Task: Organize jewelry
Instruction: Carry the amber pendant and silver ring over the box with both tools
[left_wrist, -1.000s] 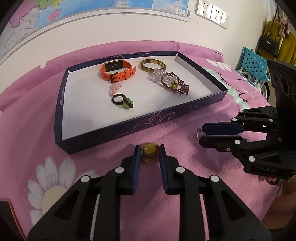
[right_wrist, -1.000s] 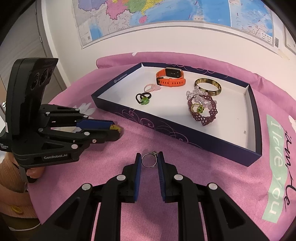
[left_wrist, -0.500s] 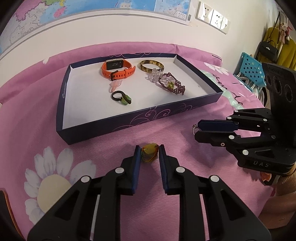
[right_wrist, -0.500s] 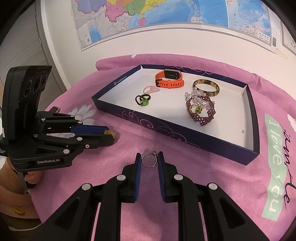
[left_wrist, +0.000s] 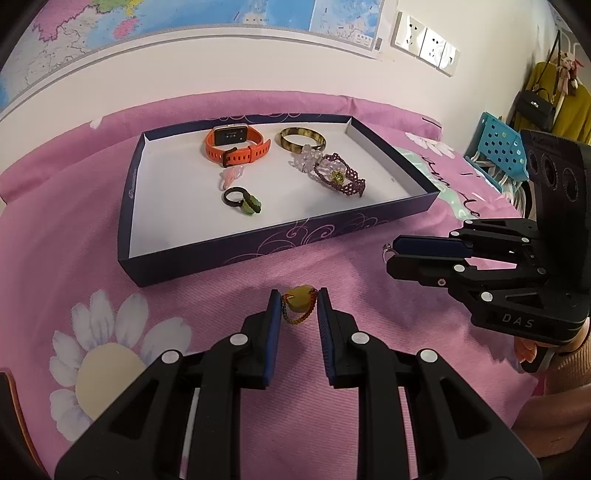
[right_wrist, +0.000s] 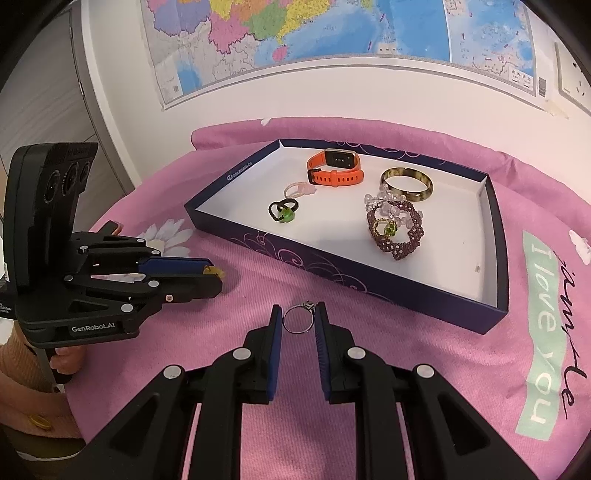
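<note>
Left wrist view: the pink floral cloth (left_wrist: 66, 229) spreads over the bench, carrying the navy tray (left_wrist: 258, 247) with an orange watch (left_wrist: 236, 147), a bangle (left_wrist: 301, 138) and a beaded bracelet (left_wrist: 340, 177) inside. Both tools level out low over the cloth, short of the tray's front wall. The left hand-held gripper (left_wrist: 298, 308) is clamped on a yellow pendant (left_wrist: 297, 301). The right hand-held gripper (right_wrist: 298, 321) pinches a silver ring (right_wrist: 298, 320) at its fingertips.

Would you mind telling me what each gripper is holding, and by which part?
The left gripper pinches a yellow pendant by its beaded loop and edges; the right gripper clamps a silver ring across its band.
</note>
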